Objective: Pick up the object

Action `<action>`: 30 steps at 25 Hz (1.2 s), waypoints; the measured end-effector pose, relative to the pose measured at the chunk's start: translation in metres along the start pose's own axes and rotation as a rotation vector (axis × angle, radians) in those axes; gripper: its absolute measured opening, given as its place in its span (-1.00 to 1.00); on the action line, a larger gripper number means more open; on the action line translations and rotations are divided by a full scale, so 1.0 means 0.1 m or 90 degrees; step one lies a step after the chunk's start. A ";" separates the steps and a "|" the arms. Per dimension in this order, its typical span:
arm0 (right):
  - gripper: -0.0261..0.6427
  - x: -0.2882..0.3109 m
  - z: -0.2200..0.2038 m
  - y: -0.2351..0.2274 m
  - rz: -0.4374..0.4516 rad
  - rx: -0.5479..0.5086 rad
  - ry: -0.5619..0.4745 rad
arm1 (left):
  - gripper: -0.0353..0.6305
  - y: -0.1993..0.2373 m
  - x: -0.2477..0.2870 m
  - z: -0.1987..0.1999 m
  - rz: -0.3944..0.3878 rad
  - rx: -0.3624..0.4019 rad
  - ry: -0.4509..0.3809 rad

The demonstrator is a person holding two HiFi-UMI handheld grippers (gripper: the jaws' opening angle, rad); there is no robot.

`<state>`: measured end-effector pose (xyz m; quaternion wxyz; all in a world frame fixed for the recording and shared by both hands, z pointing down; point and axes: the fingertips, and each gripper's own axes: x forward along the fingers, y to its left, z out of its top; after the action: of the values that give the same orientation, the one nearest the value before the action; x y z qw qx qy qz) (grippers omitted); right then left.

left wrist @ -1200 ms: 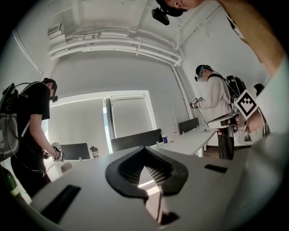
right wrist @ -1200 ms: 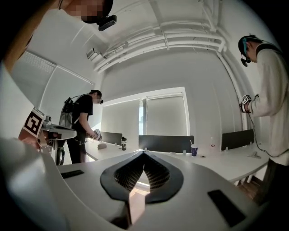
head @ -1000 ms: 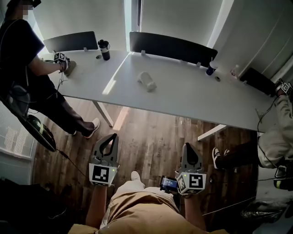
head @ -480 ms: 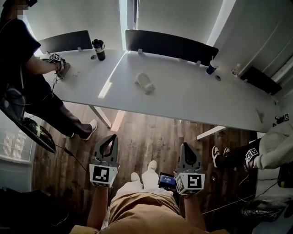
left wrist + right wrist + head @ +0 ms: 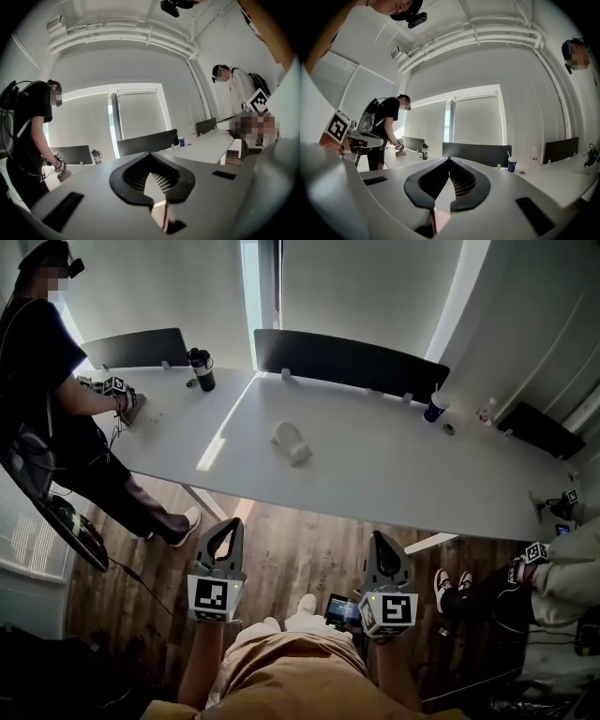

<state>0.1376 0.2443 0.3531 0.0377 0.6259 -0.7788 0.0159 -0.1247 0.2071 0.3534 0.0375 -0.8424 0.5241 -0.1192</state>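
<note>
A pale white object (image 5: pixel 291 442) lies on its side near the middle of the long white table (image 5: pixel 394 474). Both of my grippers hang over the wooden floor, short of the table's near edge and well apart from the object. The left gripper (image 5: pixel 230 523) has its jaws closed tip to tip with nothing between them, as the left gripper view shows (image 5: pixel 150 154). The right gripper (image 5: pixel 385 538) is also shut and empty (image 5: pixel 450 160). Neither gripper view shows the object; the jaws hide that part of the table.
A black bottle (image 5: pixel 201 369) and a blue cup (image 5: pixel 433 407) stand at the table's far side, by dark partitions (image 5: pixel 349 360). A person (image 5: pixel 47 362) works at the left end, another (image 5: pixel 553 568) sits at the right. A small screen (image 5: pixel 343 611) sits beside my right gripper.
The table and the white object have slid lower in the head view, nearer to my grippers. The person at the right has lowered an arm. My grippers stay shut and almost still.
</note>
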 end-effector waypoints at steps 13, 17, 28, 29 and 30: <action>-0.89 0.39 -0.02 -0.16 0.057 0.041 0.006 | -0.88 -0.12 0.42 0.00 -0.002 -0.022 0.014; -0.89 0.60 0.03 -0.14 0.062 0.051 0.004 | -0.88 0.00 0.61 0.03 -0.006 -0.033 0.007; -0.89 1.46 0.26 0.04 0.041 0.064 -0.046 | -0.88 0.66 1.40 0.18 -0.060 -0.040 -0.048; -0.89 1.52 0.30 0.05 0.033 0.084 -0.055 | -0.88 0.71 1.44 0.15 -0.066 -0.042 -0.049; -0.89 1.56 0.35 0.06 0.027 0.107 -0.065 | -0.88 0.77 1.47 0.10 -0.069 -0.048 -0.046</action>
<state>0.0975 0.0910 0.3301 -0.0552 0.6102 -0.7887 0.0502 -0.1276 0.0411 0.3525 0.0177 -0.8742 0.4800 -0.0708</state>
